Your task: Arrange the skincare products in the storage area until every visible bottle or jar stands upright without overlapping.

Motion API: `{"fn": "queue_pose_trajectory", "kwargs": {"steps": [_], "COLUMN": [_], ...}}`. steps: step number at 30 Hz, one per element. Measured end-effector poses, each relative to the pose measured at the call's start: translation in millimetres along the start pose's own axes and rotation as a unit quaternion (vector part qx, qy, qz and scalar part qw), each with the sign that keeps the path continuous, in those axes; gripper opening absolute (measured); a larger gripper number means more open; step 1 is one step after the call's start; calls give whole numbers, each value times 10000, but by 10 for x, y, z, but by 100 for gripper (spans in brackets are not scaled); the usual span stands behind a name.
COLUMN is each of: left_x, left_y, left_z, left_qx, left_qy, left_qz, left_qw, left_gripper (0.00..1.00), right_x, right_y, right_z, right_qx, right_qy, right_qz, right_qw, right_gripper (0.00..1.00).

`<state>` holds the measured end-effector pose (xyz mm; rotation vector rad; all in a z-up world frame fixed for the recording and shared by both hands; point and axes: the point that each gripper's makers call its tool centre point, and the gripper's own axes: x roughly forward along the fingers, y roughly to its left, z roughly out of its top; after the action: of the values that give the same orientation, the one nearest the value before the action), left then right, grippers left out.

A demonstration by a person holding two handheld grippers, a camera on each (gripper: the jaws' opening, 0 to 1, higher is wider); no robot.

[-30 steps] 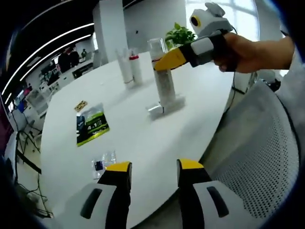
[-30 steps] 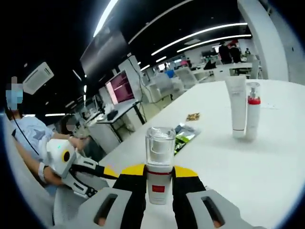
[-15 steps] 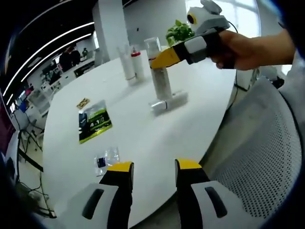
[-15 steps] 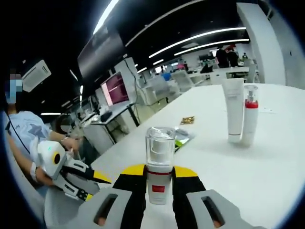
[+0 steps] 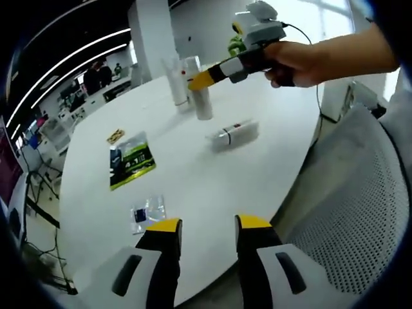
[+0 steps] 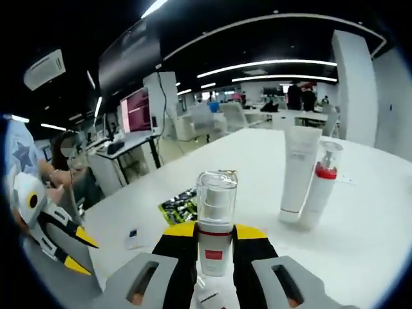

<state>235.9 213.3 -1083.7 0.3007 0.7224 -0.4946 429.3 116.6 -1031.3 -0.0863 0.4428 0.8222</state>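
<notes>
left gripper view: on the round white table (image 5: 193,187), from left to right, lie a small clear plastic sachet (image 5: 147,213), a flat green and black foil packet (image 5: 131,161), then a clear cylindrical bottle (image 5: 232,134) on its side, long axis across the view. the left gripper (image 5: 205,226) hangs at the near edge, jaws parted, grasping nothing. right gripper view: the right gripper (image 6: 215,230) clenches an upright clear-capped pump bottle with a red label (image 6: 215,219); to its right stand a white squeeze tube (image 6: 296,172) and a red-collared white pump bottle (image 6: 318,187), touching.
</notes>
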Motion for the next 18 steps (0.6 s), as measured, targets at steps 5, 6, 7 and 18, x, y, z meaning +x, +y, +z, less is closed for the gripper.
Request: {"fn": "queue_pose_trajectory", "kwargs": {"steps": [5,6,7,18], "left_x": [5,3,-4,10], "left_y": [17,28,24,11], "left_z": [-83,-84,-87,-143], "left_qx": [-50,-108,-131,-180], "left_qy": [84,84,72,178], "left_qz": [-28,-10,-22,-66], "left_qw": [9999,9999,9999,9997], "left_gripper": [25,25,25,23], "right_x": [137,153,173,388], "right_y": [-153,-190,-213,-579], "right_z": [-51,-57,-60,-87], "right_qx": [-28,-7,25,200], "right_qy": [149,164,170,173], "right_qz": [-285,-362,-391,-786], "right_qw": [9995,9992,9991,9966], "right_gripper": [13,13,13,13]}}
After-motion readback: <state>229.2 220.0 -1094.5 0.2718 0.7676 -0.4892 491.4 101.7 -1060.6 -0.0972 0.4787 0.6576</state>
